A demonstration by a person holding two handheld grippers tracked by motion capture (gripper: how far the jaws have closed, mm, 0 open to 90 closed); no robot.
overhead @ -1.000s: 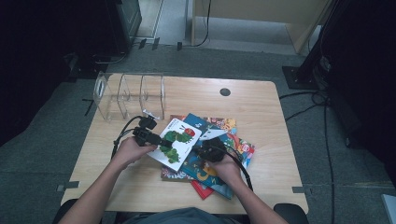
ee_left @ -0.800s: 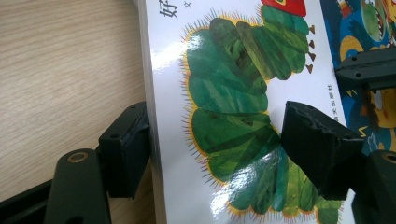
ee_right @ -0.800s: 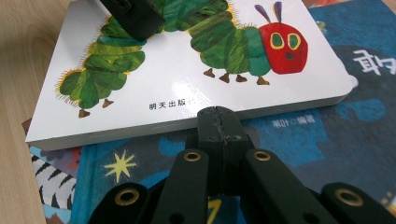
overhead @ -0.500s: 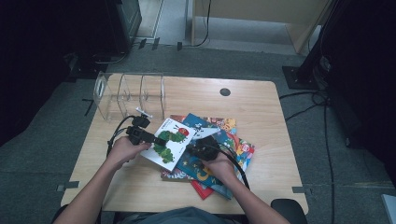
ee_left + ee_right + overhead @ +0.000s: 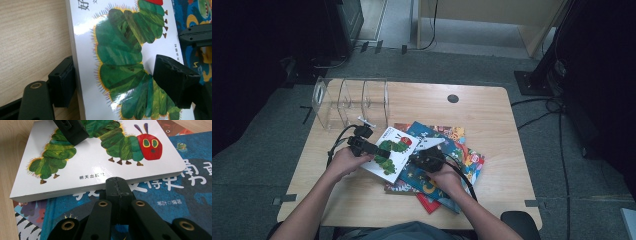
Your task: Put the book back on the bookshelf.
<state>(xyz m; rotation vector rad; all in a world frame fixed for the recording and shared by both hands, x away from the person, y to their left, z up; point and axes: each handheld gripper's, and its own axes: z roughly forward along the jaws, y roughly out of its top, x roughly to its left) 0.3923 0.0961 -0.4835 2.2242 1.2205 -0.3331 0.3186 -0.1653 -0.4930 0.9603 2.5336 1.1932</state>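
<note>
A white board book with a green caterpillar (image 5: 394, 150) lies on top of a stack of picture books. My left gripper (image 5: 371, 149) holds its left edge. In the left gripper view one jaw sits under the book's edge and the other presses on the cover (image 5: 120, 50), with the book between them; the jaws of the left gripper (image 5: 117, 73) have just been opening a little. My right gripper (image 5: 118, 187) is shut, its tips touching the caterpillar book's (image 5: 95, 162) near edge while resting on a blue book (image 5: 175, 195). In the high view the right gripper (image 5: 421, 157) lies beside the white book.
A clear acrylic rack with dividers (image 5: 349, 100) stands at the table's back left. Several colourful books (image 5: 462, 155) are stacked under the caterpillar book. A round cable hole (image 5: 453, 98) sits at the back. Bare wood (image 5: 507, 130) shows to the right.
Both hands and the caterpillar book have shifted slightly left and toward the near edge. The left gripper keeps its hold on the book's edge.
</note>
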